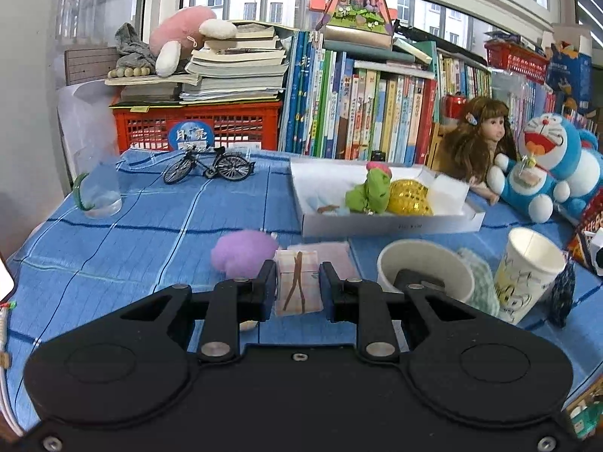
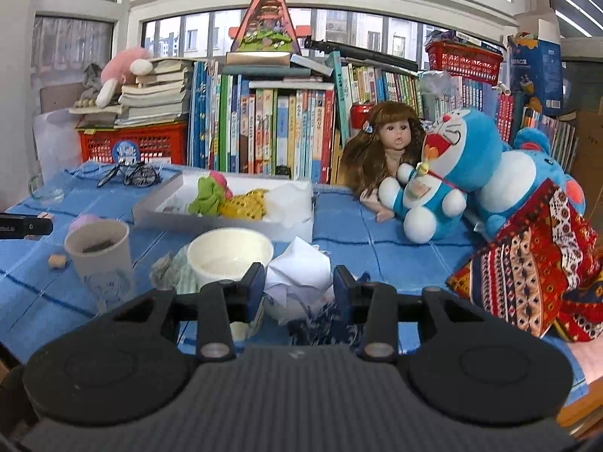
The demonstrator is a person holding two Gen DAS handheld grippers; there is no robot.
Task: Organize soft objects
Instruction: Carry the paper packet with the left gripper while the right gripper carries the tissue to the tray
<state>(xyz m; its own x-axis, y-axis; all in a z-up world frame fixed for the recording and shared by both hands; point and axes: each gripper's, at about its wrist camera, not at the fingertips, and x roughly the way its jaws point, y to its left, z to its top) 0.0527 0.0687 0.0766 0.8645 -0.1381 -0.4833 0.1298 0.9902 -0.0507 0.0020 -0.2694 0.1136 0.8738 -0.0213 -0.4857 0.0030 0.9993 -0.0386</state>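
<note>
Blue checked tablecloth, left claw clamping pink pouch, right claw gripping white cloth.

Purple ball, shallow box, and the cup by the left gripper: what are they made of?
Purple ball: looks like felted wool or plush, matte, with a fuzzy outline. Shallow box: appears to be white cardboard, smooth, with thin folded walls. Cup: likely paper, with a rolled rim, matte inside and a printed cartoon outside.
</note>
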